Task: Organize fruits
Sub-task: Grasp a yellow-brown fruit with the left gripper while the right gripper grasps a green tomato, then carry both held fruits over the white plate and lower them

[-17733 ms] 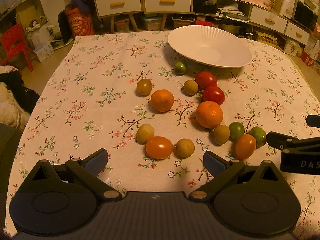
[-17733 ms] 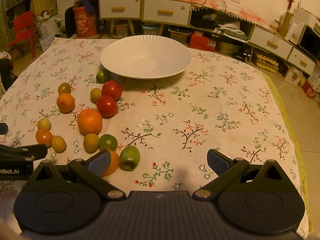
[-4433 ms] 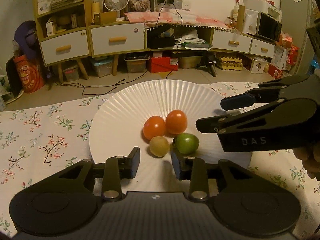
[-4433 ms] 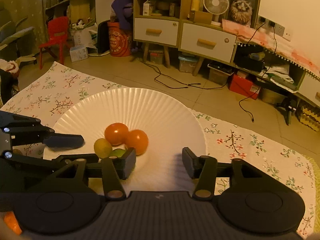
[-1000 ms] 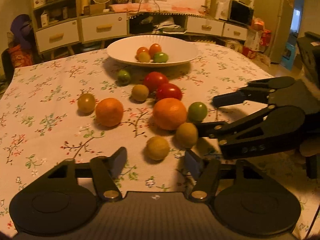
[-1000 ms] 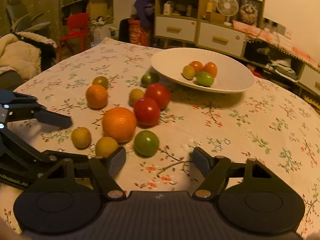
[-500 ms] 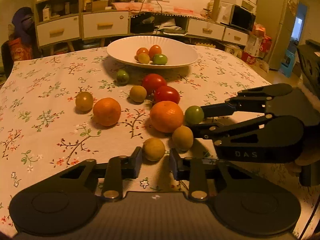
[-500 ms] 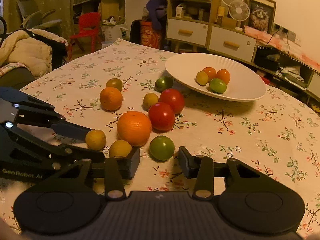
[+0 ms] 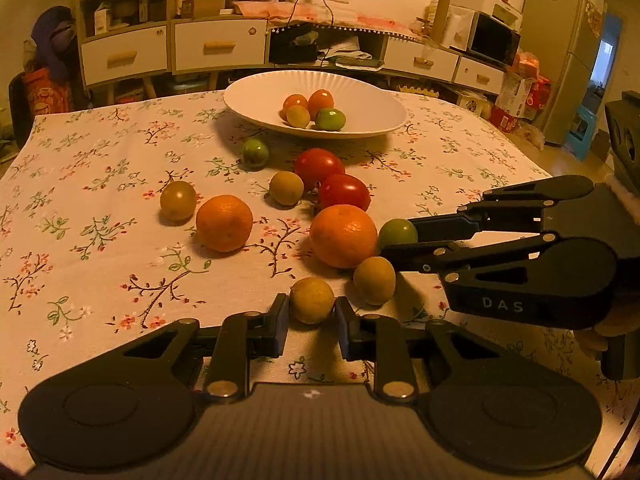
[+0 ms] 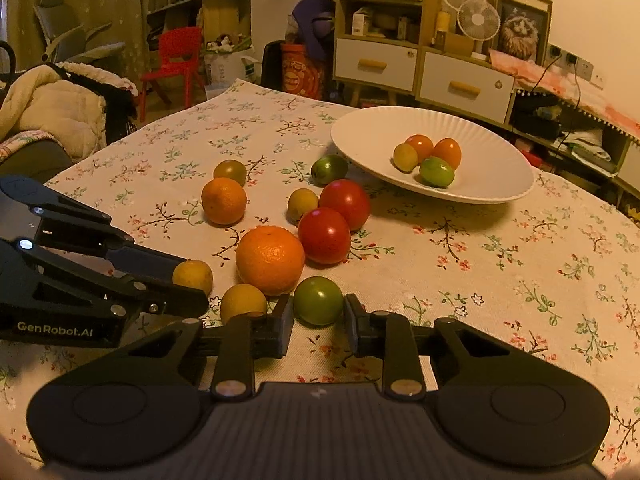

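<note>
A white plate (image 9: 360,118) at the far side of the floral table holds several small fruits (image 9: 308,110); it also shows in the right wrist view (image 10: 488,168). More fruits lie loose nearer me: two oranges (image 9: 344,235), two red tomatoes (image 9: 344,192) and small yellow and green ones. My left gripper (image 9: 311,322) is shut on a small yellow fruit (image 9: 312,300) resting on the cloth. My right gripper (image 10: 318,322) is shut on a small green fruit (image 10: 318,300), next to the big orange (image 10: 270,260).
Another yellow fruit (image 9: 374,280) lies between the two grippers. A green fruit (image 9: 255,153) sits just before the plate. Drawers and shelves (image 9: 216,46) stand beyond the table, a red chair (image 10: 176,64) and a padded seat (image 10: 52,112) to the left.
Both grippers have moved forward and closed: the left one around the yellow fruit, the right one around the green fruit. The other fruits have not moved.
</note>
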Motion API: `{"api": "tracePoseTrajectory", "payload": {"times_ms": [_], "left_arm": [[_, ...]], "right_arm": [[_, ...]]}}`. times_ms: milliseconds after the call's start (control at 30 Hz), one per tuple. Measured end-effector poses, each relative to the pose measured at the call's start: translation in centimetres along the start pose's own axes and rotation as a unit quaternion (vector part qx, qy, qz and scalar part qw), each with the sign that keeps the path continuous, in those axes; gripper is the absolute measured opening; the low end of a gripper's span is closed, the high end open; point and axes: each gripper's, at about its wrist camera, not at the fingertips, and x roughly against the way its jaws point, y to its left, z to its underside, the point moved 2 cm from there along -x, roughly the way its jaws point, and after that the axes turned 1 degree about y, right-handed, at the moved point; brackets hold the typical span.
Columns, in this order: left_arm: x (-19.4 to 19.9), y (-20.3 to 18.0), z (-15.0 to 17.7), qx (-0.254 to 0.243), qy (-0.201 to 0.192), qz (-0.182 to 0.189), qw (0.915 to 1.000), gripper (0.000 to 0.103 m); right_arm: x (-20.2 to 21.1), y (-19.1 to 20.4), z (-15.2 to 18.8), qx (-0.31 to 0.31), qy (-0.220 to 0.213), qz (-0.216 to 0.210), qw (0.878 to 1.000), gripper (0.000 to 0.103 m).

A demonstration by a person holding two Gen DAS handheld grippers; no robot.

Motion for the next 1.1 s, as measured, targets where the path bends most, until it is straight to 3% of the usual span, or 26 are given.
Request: {"api": "tracePoseTrajectory", "payload": {"times_ms": [500,1100], "left_arm": [[0.9,0.2,-1.9,0.014,-0.014,-0.002,0.9998,0.028],[-0.2,-2.6,-8.1,0.016,-0.058,0.008,0.9982,0.028]], "right_arm": [[1.5,-1.4,-1.6,-0.026,-0.020,0.002,0.999,0.024],[1.1,-6.1,-4.4,-0.062,-0.036,0.026,0.997,0.024]]}}
